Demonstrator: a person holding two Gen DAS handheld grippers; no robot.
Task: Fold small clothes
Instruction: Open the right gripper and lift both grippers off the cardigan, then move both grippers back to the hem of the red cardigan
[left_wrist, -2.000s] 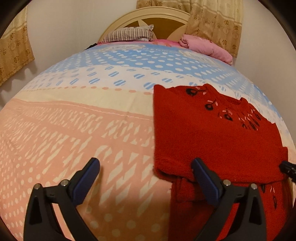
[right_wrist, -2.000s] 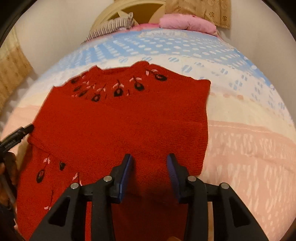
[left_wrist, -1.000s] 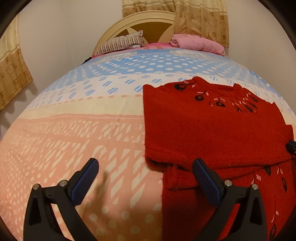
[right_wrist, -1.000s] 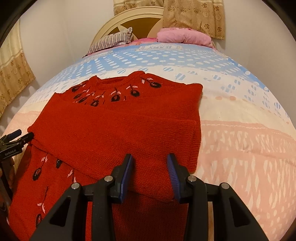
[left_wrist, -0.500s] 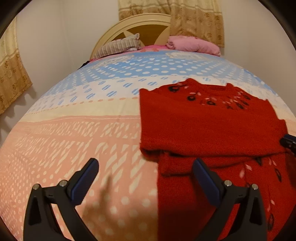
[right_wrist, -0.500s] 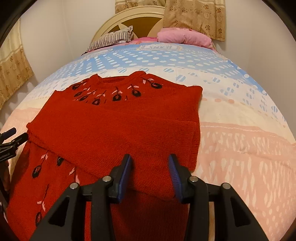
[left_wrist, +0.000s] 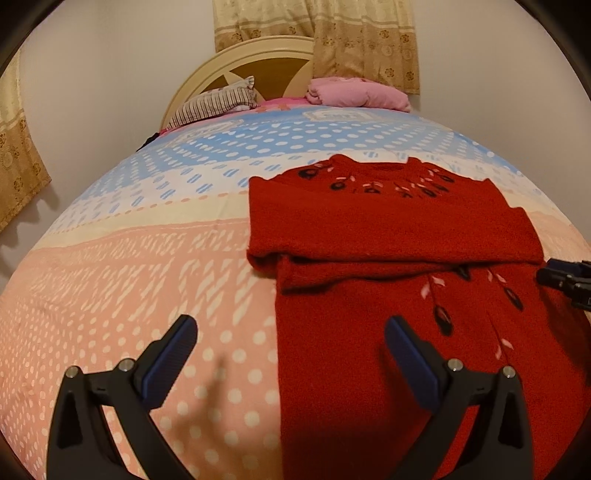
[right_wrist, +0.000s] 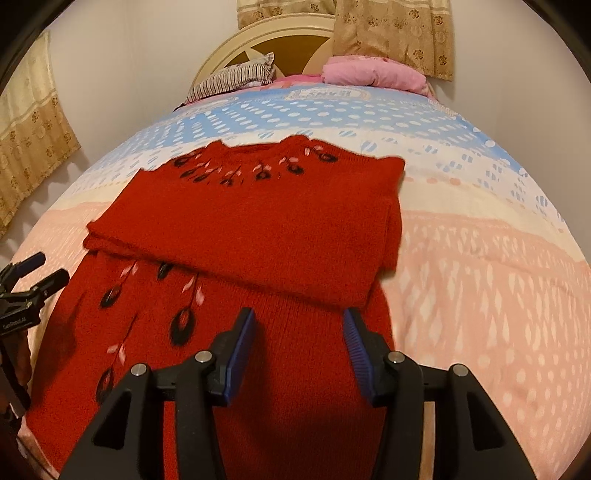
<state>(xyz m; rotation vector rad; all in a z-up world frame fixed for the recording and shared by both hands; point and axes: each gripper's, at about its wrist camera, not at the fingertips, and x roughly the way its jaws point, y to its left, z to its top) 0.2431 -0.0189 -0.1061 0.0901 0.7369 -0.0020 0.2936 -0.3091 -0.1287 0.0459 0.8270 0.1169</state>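
Red knitted sweater with dark flower embroidery (right_wrist: 258, 229) lies flat on the pastel patterned bed (left_wrist: 129, 258), sleeves folded across the chest, long axis near to far. My right tool (right_wrist: 299, 347), half-wide after opening, empty, hovers over its near hem. My left tool (left_wrist: 291, 354), wide, empty, straddles its left edge.

The sweater (left_wrist: 388, 236) lies flat on the bed (left_wrist: 147, 277), its sleeves folded across the middle, neckline at the far end. Two pillows (left_wrist: 218, 103) sit far off against the headboard (left_wrist: 258, 62).
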